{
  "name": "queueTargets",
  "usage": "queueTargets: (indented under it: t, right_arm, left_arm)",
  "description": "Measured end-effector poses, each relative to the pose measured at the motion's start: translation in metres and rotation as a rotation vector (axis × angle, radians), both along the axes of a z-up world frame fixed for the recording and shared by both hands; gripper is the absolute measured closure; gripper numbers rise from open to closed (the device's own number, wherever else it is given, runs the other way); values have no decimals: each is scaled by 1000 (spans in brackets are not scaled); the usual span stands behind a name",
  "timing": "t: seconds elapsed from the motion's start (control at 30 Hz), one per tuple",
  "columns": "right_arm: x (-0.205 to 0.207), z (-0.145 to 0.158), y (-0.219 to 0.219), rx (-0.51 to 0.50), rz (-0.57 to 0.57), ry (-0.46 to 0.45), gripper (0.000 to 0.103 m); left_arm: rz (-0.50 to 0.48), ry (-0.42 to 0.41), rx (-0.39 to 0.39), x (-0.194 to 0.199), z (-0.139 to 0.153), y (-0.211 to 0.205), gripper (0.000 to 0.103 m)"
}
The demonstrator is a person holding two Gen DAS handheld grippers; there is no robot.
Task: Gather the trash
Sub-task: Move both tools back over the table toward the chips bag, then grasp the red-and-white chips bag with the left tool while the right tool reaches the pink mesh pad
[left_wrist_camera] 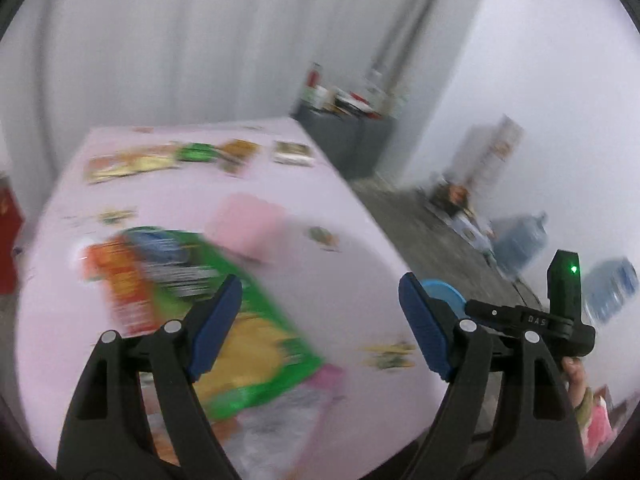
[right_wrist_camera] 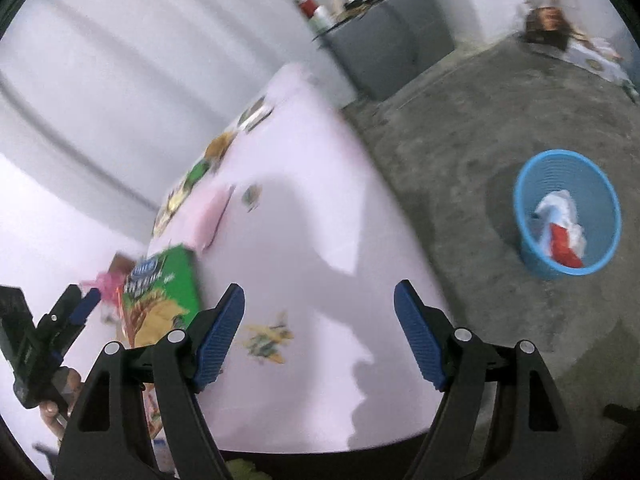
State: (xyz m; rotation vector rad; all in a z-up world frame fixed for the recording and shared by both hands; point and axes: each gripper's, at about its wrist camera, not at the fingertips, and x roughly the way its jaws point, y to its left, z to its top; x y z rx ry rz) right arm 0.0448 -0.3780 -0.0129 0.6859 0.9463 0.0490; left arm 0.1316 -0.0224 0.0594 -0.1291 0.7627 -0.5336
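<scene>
A green snack box (left_wrist_camera: pixel 200 304) lies on the pink table (left_wrist_camera: pixel 320 184), just ahead of my left gripper (left_wrist_camera: pixel 320 324), which is open and empty above it. The box also shows in the right wrist view (right_wrist_camera: pixel 164 300), at the left. My right gripper (right_wrist_camera: pixel 320 332) is open and empty over the table's near edge. A blue waste basket (right_wrist_camera: pixel 568 216) stands on the floor to the right, holding white and red trash (right_wrist_camera: pixel 560 228). A pink packet (left_wrist_camera: pixel 248 224) lies behind the box. Small wrappers (right_wrist_camera: pixel 266 340) lie scattered on the table. Both views are blurred.
Several flat packets (left_wrist_camera: pixel 192 158) lie in a row along the table's far side. A grey cabinet (left_wrist_camera: pixel 348 136) with clutter stands beyond. Water jugs (left_wrist_camera: pixel 520 240) and a cluttered pile (right_wrist_camera: pixel 548 32) sit on the concrete floor. White curtains hang behind.
</scene>
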Motion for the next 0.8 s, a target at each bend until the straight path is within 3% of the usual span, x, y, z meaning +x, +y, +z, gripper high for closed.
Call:
queueTargets:
  t: [0.2, 0.6, 0.8]
  right_arm:
    - [37, -3, 45, 32, 93, 46, 28]
    - [91, -4, 91, 55, 177, 93, 28]
    - [138, -4, 106, 40, 156, 117, 28]
  left_arm:
    - [128, -23, -17, -4, -5, 68, 27]
    - [217, -32, -62, -3, -31, 141, 27]
    - [255, 46, -173, 3, -49, 178, 40]
